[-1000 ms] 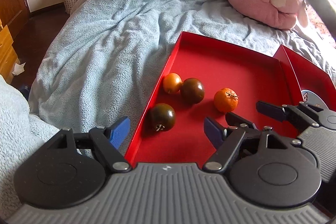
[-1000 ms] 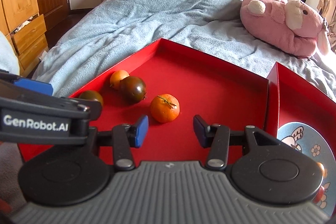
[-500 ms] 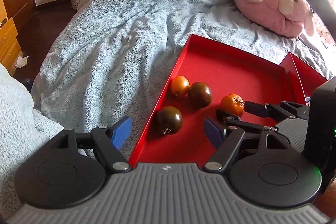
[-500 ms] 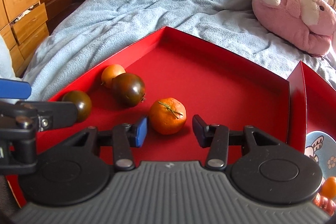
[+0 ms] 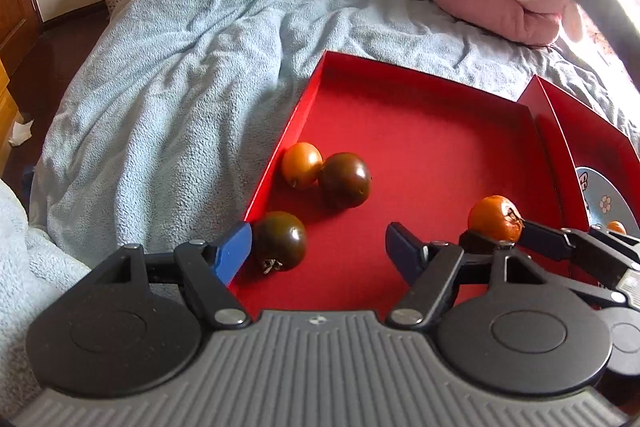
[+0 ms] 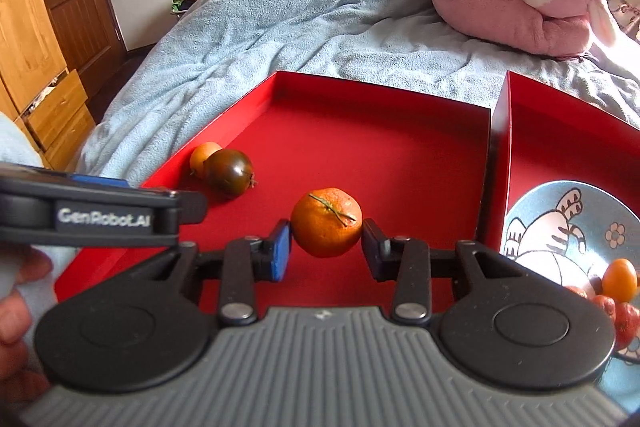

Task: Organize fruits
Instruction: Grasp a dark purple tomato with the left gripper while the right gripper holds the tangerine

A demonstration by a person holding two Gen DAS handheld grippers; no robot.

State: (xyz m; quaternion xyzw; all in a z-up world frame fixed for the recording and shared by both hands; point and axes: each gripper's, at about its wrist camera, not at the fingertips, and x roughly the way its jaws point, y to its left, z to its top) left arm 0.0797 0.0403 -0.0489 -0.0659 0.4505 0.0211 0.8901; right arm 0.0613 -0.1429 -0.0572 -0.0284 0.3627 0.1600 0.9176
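Between the blue-padded fingers of the right gripper (image 6: 326, 247) sits a round, dimpled mandarin (image 6: 327, 221), pinched on both sides just above the smooth floor of the red cardboard tray (image 6: 384, 155). Nearby, the left gripper (image 5: 318, 251) hangs spread wide beside a glossy dark tomato (image 5: 281, 241). Beyond it, another dark tomato (image 5: 345, 179) touches an orange tomato (image 5: 301, 165) against the tray wall.

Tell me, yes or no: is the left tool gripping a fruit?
No, the left tool is open, with only a dark tomato lying in the red tray by its left finger.
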